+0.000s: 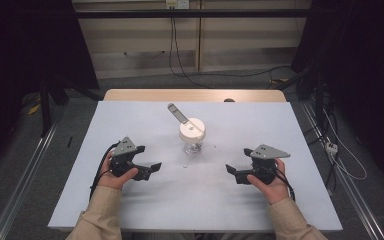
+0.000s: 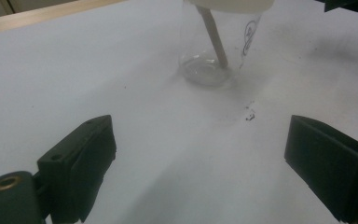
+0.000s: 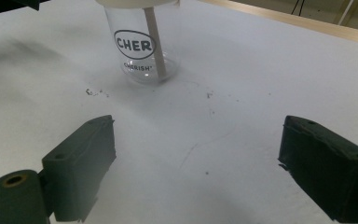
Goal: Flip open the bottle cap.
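Standing upright near the middle of the white table [image 1: 145, 210], a clear glass cup [image 1: 193, 142] carries a white lid [image 1: 192, 128] on its rim. A pale stick-like straw [image 1: 178, 114] passes through the lid and leans away toward the far left in the high view; inside the glass its lower end rests on the bottom, as the left gripper view [image 2: 216, 42] and the right gripper view [image 3: 154, 44] both show. Black lettering reading "CHER" inside an oval, with "CHERISH" beneath it, is printed on the cup's wall [image 3: 135, 44]. A few small dark specks [image 2: 249, 114] lie on the table just in front of the cup.

On either side of the cup, and nearer the person, the two grippers rest low over the table, apart from the cup and from each other. The left gripper [image 1: 147, 169] is held in the person's left hand [image 1: 114, 176], its black jaws spread wide with nothing between them, pointing toward the table's middle. The right gripper [image 1: 234, 172] sits in the right hand [image 1: 267, 182], jaws likewise spread wide and empty, pointing back toward the left one. Each gripper carries a grey three-cornered plate on top, and beige sleeves [image 1: 97, 220] cover the forearms.

Beyond the white surface, a wooden edge [image 1: 195, 95] of the table shows at the far side.
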Demonstrator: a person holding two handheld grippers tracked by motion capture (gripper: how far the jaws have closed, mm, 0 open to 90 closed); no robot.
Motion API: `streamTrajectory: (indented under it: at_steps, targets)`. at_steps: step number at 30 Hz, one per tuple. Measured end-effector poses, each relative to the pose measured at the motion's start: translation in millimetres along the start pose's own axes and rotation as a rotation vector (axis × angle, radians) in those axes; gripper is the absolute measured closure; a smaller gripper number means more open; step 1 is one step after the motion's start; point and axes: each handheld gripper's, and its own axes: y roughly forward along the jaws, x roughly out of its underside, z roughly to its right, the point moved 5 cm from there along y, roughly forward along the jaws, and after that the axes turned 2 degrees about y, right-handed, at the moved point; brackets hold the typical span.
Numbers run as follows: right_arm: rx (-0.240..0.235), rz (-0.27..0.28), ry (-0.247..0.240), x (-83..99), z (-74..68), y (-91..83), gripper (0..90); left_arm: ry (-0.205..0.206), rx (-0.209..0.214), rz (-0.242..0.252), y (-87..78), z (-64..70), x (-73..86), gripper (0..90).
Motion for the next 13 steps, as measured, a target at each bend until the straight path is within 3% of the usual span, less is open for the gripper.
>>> streamTrajectory:
  at_steps: [13]
  targets:
    - [0.018,0.009,0.019,16.1,8.0,-15.1,10.6,-0.019,-0.027,-0.016,-12.2,-6.6,13.0,8.3]
